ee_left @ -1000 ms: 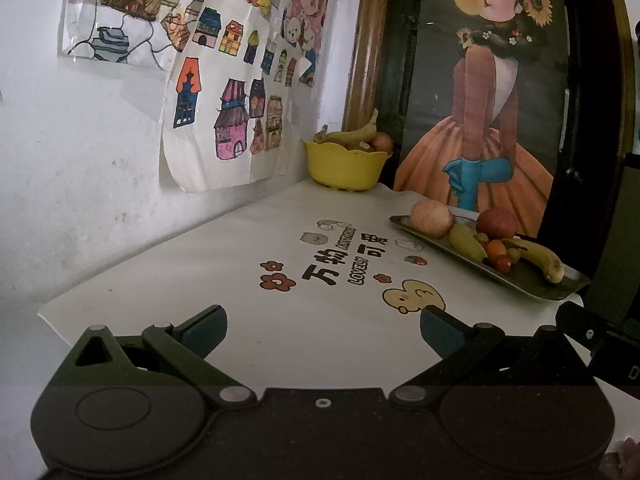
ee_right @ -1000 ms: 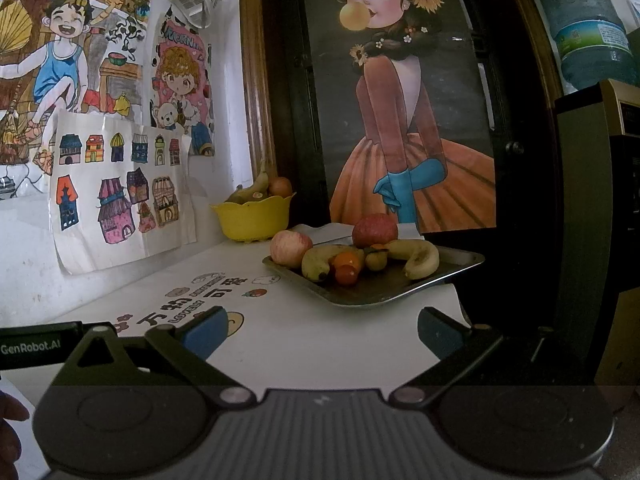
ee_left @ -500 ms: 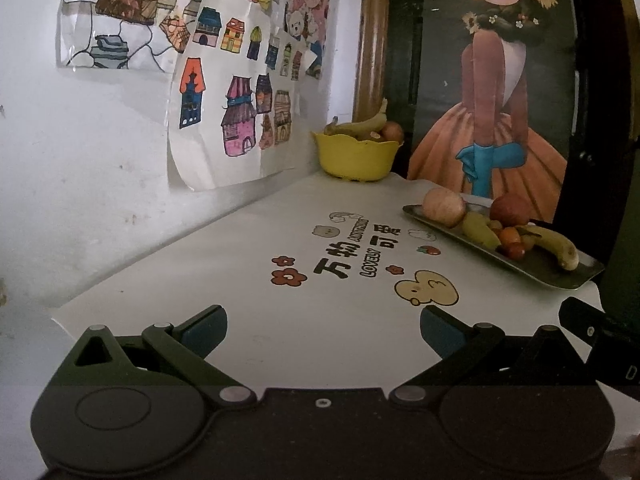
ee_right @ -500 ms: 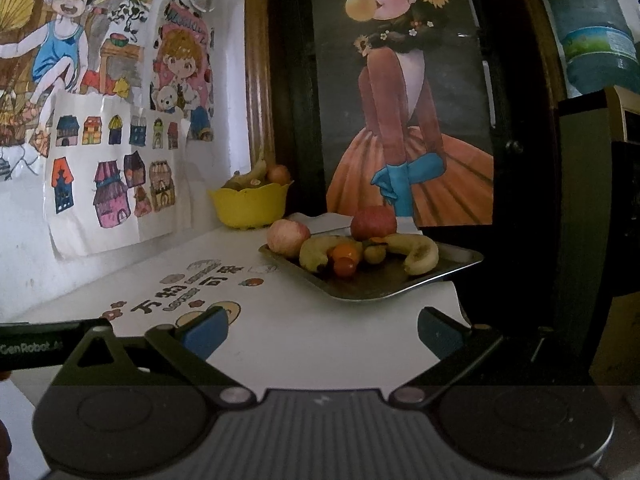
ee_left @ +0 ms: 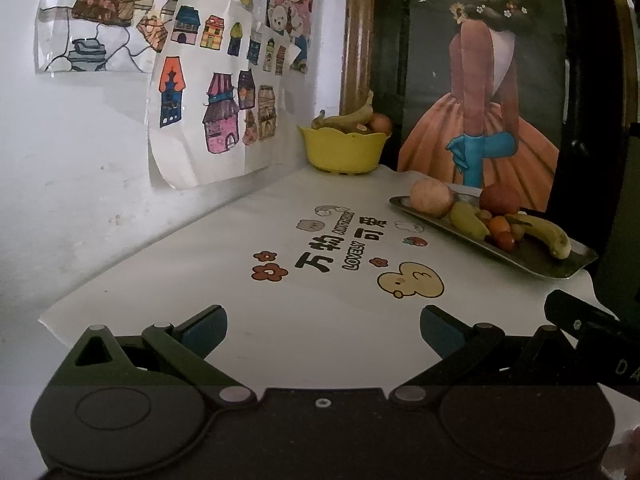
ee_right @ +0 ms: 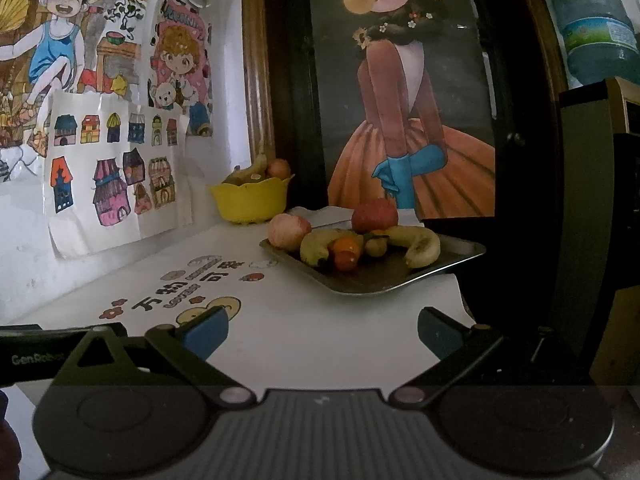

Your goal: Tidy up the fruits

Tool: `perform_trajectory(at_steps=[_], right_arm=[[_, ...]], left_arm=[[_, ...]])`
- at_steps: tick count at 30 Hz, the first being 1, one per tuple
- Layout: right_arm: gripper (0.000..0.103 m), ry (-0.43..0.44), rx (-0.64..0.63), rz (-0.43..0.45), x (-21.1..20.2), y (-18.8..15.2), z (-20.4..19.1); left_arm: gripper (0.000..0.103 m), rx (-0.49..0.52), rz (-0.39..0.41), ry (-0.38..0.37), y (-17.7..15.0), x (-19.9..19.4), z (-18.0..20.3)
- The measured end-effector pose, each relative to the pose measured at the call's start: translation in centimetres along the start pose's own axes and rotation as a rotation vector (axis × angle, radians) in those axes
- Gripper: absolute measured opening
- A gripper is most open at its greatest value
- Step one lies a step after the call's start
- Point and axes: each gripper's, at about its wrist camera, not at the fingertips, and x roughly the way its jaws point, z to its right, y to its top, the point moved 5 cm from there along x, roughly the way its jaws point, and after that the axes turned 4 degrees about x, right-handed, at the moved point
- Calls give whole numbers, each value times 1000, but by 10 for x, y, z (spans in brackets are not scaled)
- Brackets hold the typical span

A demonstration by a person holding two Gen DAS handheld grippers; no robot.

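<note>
Left gripper (ee_left: 323,330) spread wide, empty, low over the near tabletop (ee_left: 248,240). Right gripper (ee_right: 323,332) likewise spread, holding nothing. Fruits on a metal tray (ee_right: 448,268) at the right: pale apple (ee_right: 289,231), red apple (ee_right: 375,216), bananas, small tomatoes. Yellow bowl (ee_left: 343,151) at the far corner, holding more fruit.

Both views have drawn nearer the metal tray (ee_right: 452,268) and yellow bowl (ee_left: 342,152) of fruit.
</note>
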Motion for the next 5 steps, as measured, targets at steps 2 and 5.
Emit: perform_trajectory(at_steps=[2,5], right_arm=[[103,2,1,-2,0,0,0],[103,3,1,-2,0,0,-1]], left_arm=[[102,2,-1,-2,1,1,0],[102,2,-2,-4,1,2,0]])
